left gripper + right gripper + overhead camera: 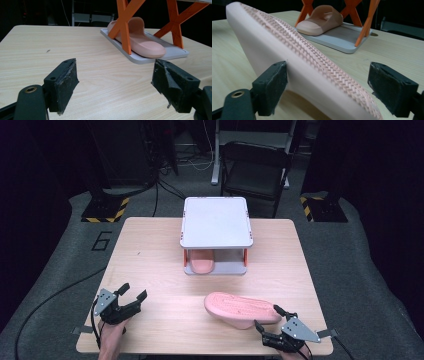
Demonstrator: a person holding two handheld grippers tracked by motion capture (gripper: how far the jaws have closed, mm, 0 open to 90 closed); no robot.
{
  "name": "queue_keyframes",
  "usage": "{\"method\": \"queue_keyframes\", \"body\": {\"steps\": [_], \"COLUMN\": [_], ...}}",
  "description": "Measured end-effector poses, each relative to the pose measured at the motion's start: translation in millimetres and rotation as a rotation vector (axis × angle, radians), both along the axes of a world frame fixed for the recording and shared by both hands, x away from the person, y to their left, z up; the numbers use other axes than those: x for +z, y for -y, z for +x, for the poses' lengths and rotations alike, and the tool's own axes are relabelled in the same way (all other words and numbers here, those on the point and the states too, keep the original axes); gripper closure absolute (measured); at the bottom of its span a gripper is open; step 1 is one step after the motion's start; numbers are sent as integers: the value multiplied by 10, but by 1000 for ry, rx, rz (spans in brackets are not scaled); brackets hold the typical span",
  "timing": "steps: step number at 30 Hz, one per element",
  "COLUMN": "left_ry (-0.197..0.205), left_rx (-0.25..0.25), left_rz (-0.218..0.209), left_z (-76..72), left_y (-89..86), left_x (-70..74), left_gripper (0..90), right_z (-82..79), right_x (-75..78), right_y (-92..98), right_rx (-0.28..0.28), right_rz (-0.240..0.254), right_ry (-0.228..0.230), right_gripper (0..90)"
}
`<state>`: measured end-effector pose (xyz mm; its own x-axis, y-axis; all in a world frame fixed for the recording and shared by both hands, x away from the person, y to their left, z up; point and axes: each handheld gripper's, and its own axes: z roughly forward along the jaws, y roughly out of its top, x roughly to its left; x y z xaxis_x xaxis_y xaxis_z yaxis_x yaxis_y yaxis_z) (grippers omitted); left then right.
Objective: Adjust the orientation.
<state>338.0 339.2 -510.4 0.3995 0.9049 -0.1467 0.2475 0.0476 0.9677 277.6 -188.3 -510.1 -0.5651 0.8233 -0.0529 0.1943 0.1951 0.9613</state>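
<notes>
— What's the setting?

— A dim room with grey floor, a dark folding chair (256, 170) at the top centre of the high view, and a pale wooden table (150, 265) filling the middle of the frame.

— What stands on it?

— A small grey two-level rack (216, 222) on orange cross-legs, upper centre. One pink slipper (201, 262) lies on its lower tray, toe pointing toward the bottom of the frame. A second pink slipper (242, 309) lies on the bare wood, lower right of centre, sole up — its ridged tread shows.

— And the hands?

— The left hand (112, 335) comes in at the lower left, forearm rising from the bottom edge, holding the left gripper (133, 292) angled toward the upper right. Its jaws stand wide apart with nothing between them; in the left gripper view they frame bare tabletop, with the rack and its slipper in the upper right.

— The right one?

— The right gripper (268, 317) sits at the lower right corner, pointing up and left at the overturned slipper's near end. Its jaws are spread too — in the right gripper view the slipper's side runs just beside the left-hand jaw, touching or nearly so, while the other jaw is well clear. It isn't clamped.
</notes>
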Motion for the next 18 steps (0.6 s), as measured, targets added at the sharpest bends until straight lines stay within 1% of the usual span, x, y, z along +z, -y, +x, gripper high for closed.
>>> {"method": "queue_keyframes", "body": {"steps": [1, 3, 4, 5, 10, 11, 12, 13, 14, 16, 17, 18], "left_ry": [-5, -2, 4, -3, -2, -1, -2, -2, -3, -9, -9, -10], "left_rx": [0, 1, 9, 6, 12, 12, 10, 12, 9, 9, 9, 9], "left_rz": [-1, -1, -13, -13, -19, -19, -15, -20, -19, -18, -17, -15], "left_z": [-6, -6, -5, -6, -6, -7, -7, -6, -5, -6, -6, -6], "left_y": [-4, -9, -10, -19, -27, -27, -30, -26, -27, -28, -27, -27], "left_x": [1, 0, -2, 0, -6, -7, -7, -8, -9, -8, -9, -10], "left_gripper": [202, 202, 202, 202, 203, 203, 203, 203, 203, 203, 203, 204], "right_z": [41, 108, 136, 165, 267, 282, 296, 305, 324, 358, 378, 406], "right_x": [-2, 0, 0, -1, 27, 28, 30, 32, 29, 37, 36, 38], "right_y": [-13, -21, -26, -29, -26, -26, -22, -27, -25, -19, -14, -9], "right_rx": [-18, -25, -33, -39, -55, -56, -55, -60, -62, -70, -69, -74], "right_rz": [12, 31, 41, 47, 84, 88, 78, 80, 80, 71, 70, 75], "right_ry": [1, 4, -5, 1, 7, 15, 18, 17, 28, 25, 32, 22], "right_gripper": [186, 190, 189, 192, 211, 212, 213, 213, 213, 215, 221, 227]}}
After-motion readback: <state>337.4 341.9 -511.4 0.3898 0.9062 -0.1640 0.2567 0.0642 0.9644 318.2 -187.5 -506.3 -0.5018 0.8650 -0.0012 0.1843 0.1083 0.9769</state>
